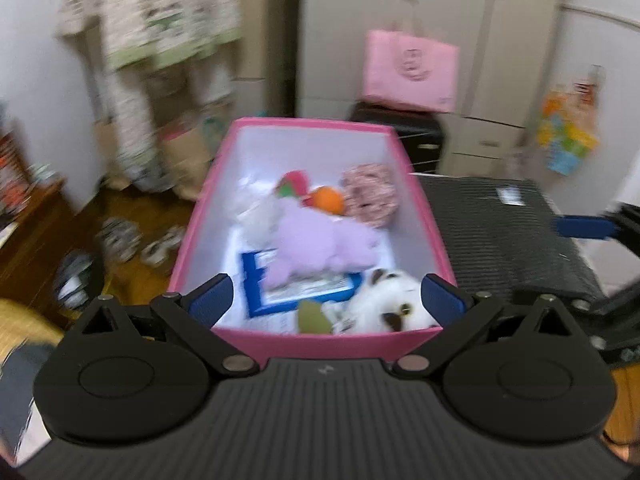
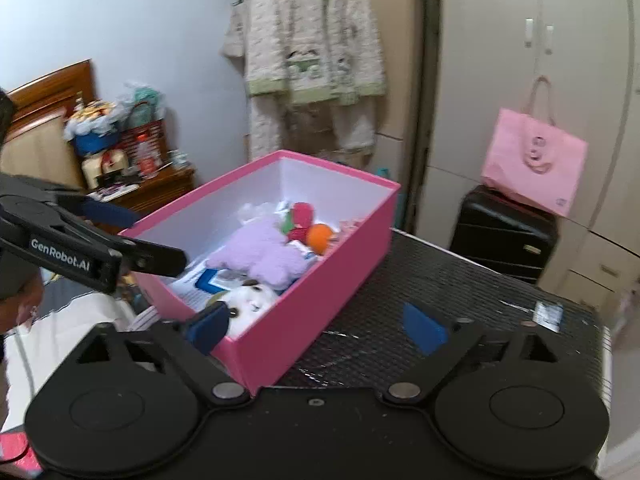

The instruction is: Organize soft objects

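A pink box [image 1: 316, 344] is sitting on a dark woven bench [image 2: 460, 292], and the soft things are lying inside it: a lilac plush [image 1: 320, 244] across the middle, a white and brown plush animal [image 1: 388, 300] at the near end, an orange ball [image 1: 328, 199], a red and green toy [image 1: 294, 186] and a pink patterned bundle [image 1: 370, 194] toward the far end. A blue-framed card [image 1: 256, 288] is lying under them.

The left tongs [image 1: 326, 294] are hanging released over the near end of the box, holding nothing. The right tongs [image 2: 318, 328] are likewise spread wide and empty, straddling the near corner of the box.

The task is looking close to done. A good finish would be lifting both tongs straight clear without catching the box rim.

A pink tote bag [image 2: 532, 160] is resting on a black suitcase [image 2: 504, 236] beyond the bench, and pale pyjamas [image 2: 312, 40] are hanging on the wall. Nothing is blocking the box.
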### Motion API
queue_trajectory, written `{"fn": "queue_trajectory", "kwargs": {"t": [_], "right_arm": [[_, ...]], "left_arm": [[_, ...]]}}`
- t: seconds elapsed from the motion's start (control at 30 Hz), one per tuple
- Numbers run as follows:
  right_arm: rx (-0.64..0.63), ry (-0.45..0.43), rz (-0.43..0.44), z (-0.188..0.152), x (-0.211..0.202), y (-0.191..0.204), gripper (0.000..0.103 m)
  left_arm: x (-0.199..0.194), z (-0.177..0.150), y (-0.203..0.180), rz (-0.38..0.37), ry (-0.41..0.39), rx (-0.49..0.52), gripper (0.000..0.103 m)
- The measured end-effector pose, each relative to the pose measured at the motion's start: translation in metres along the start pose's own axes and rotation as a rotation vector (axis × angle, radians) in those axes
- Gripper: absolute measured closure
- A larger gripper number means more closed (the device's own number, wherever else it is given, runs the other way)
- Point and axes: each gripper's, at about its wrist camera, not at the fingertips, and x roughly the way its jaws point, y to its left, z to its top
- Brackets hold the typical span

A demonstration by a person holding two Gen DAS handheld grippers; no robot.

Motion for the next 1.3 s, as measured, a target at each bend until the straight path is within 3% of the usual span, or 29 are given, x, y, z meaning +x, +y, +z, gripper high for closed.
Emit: {"fn": "queue_trajectory", "kwargs": {"t": [0.13, 0.4, 0.47, 0.53, 0.83, 1.03, 1.17, 1.3], "right_arm": [[0.013, 0.013, -0.065, -0.006, -0.01, -0.002, 0.003], [0.053, -0.147, -0.099, -0.03, -0.045, 0.0, 0.003], [0.102, -0.161, -0.102, -0.035, -0.048, -0.004, 0.003], [0.129, -0.174, -0.122, -0.042, -0.051, -0.007, 0.003], [0.224, -0.165, -0.312, -0.063, -0.054, -0.011, 0.003], [0.207, -0.184, -0.429, -0.07, -0.067, -0.001, 0.003], [0.214, -0.19, -0.422, -0.074, -0.073, 0.004, 0.003], [0.208, -0.2, -0.429, -0.076, -0.078, 0.011, 0.003]], "left_arm": [[-0.007, -0.008, 0.0, 0.036, -0.037, 0.005, 0.001], [-0.023, -0.036, -0.036, 0.081, -0.165, 0.166, 0.001], [-0.025, -0.044, -0.042, 0.041, -0.171, 0.178, 0.001], [-0.025, -0.049, -0.045, 0.01, -0.165, 0.175, 0.001], [-0.019, -0.057, -0.055, 0.042, -0.174, 0.134, 0.001], [-0.021, -0.069, -0.059, 0.064, -0.18, 0.115, 0.001], [-0.023, -0.073, -0.064, 0.1, -0.201, 0.127, 0.001], [-0.025, -0.076, -0.063, 0.091, -0.215, 0.106, 0.001]]}}
